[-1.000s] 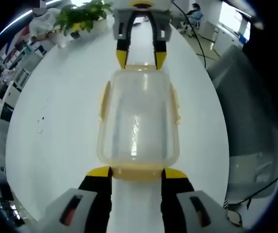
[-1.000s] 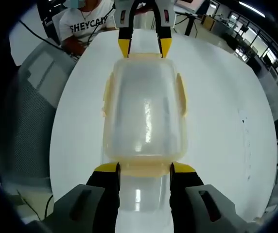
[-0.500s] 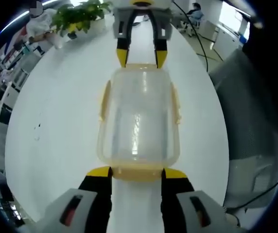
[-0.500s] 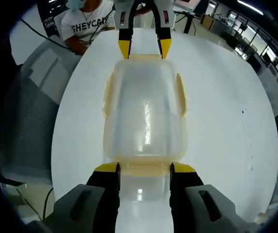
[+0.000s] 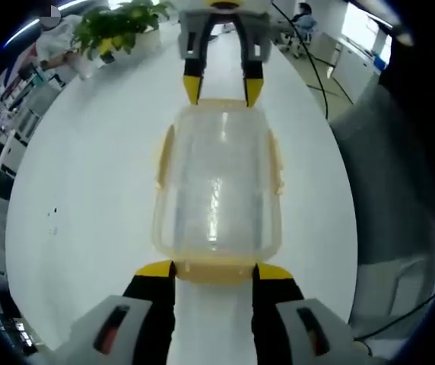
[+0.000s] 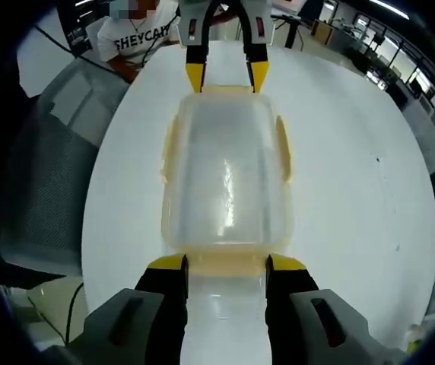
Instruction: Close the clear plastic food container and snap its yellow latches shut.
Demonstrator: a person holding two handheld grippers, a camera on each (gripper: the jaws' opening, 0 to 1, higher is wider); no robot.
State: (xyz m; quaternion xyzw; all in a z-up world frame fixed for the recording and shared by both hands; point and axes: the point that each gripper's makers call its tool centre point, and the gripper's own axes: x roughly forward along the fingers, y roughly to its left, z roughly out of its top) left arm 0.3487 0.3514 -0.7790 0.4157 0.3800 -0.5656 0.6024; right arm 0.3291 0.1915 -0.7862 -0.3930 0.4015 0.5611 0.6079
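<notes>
Comparing this moment with the pictures of a second ago, you see the clear container (image 5: 216, 194) and both grippers in the same pose against each other; the background alone has slid, so your hands have carried the whole group along over the white table (image 5: 88, 198). One container sits on the table with its lid on, lengthwise between your two grippers. Your left gripper (image 5: 214, 272) has its jaws parted, the yellow tips touching the yellow latch (image 5: 216, 270) at the near end without clamping it. Your right gripper (image 6: 225, 265) stands likewise, jaws apart at the latch (image 6: 225, 264) of the opposite end. Each gripper also appears at the far end in the other's view. Four latches can be counted: one at each short end and one on each long side (image 5: 163, 156), the side ones jutting outward. One potted plant (image 5: 119, 26) stands at the far table edge in the left gripper view; one seated person (image 6: 138, 38) shows in the right gripper view
</notes>
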